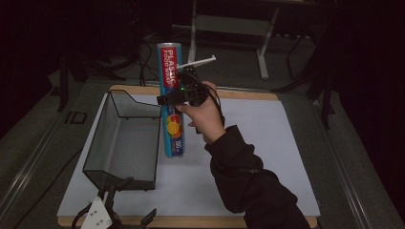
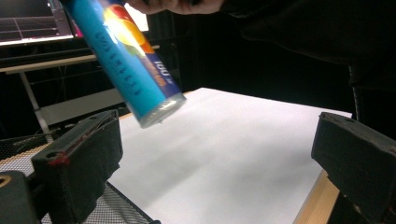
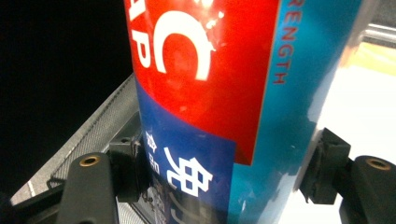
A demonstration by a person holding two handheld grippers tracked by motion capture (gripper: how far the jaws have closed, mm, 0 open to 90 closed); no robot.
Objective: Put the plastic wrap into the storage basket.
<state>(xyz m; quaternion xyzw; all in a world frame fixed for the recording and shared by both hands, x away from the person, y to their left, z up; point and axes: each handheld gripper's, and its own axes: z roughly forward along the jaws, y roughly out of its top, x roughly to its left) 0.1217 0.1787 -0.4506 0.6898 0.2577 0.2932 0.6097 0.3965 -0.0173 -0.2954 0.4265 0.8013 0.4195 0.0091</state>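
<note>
A blue roll of plastic food wrap (image 1: 171, 100) with a red label hangs above the white table mat (image 1: 267, 143), held about mid-length by my right gripper (image 1: 184, 98), which is shut on it. In the right gripper view the roll (image 3: 224, 93) sits between both black jaws. My left gripper (image 1: 112, 210) rests at the table's front left edge, jaws wide apart with nothing between them. From the left gripper view the roll's lower end (image 2: 159, 107) floats above the mat (image 2: 224, 158).
A dark mesh tray (image 1: 125, 140) stands on the left half of the mat, just left of the roll. The mat lies on a wooden board (image 1: 248, 95). Metal frame legs (image 1: 262, 52) and cables lie beyond the table.
</note>
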